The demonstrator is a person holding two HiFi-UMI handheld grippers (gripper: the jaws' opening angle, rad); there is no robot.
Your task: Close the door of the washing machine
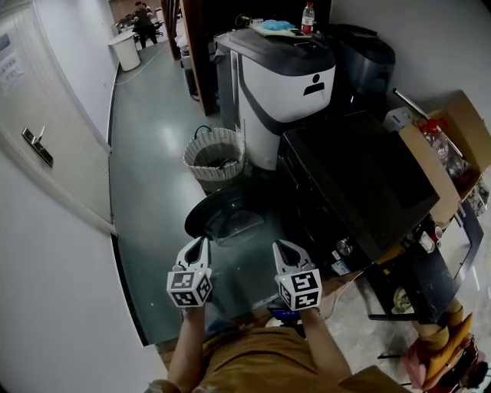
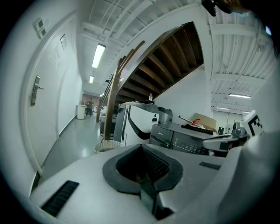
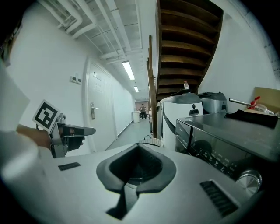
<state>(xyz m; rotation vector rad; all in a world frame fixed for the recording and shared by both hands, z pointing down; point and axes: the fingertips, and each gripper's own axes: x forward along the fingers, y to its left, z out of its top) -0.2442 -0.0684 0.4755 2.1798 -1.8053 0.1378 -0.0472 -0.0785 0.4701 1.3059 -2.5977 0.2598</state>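
Note:
The dark front-loading washing machine (image 1: 360, 176) stands at the right, and its round door (image 1: 221, 217) hangs open toward the floor in front of it. Both my grippers are held side by side just short of the door. My left gripper (image 1: 202, 242) is at the left with its jaws together and nothing in them. My right gripper (image 1: 282, 246) also looks shut and empty. From the left gripper (image 2: 142, 148) the machine's control panel (image 2: 183, 140) shows ahead to the right. From the right gripper (image 3: 139, 146) the machine (image 3: 218, 144) fills the right side.
A white slatted basket (image 1: 215, 157) stands just beyond the open door. Behind it is a tall white-and-black appliance (image 1: 284, 84) with a bottle (image 1: 308, 17) on top. A cardboard box (image 1: 453, 146) sits at the right, a white room door (image 1: 46, 146) at the left. A person (image 1: 143, 23) stands far down the corridor.

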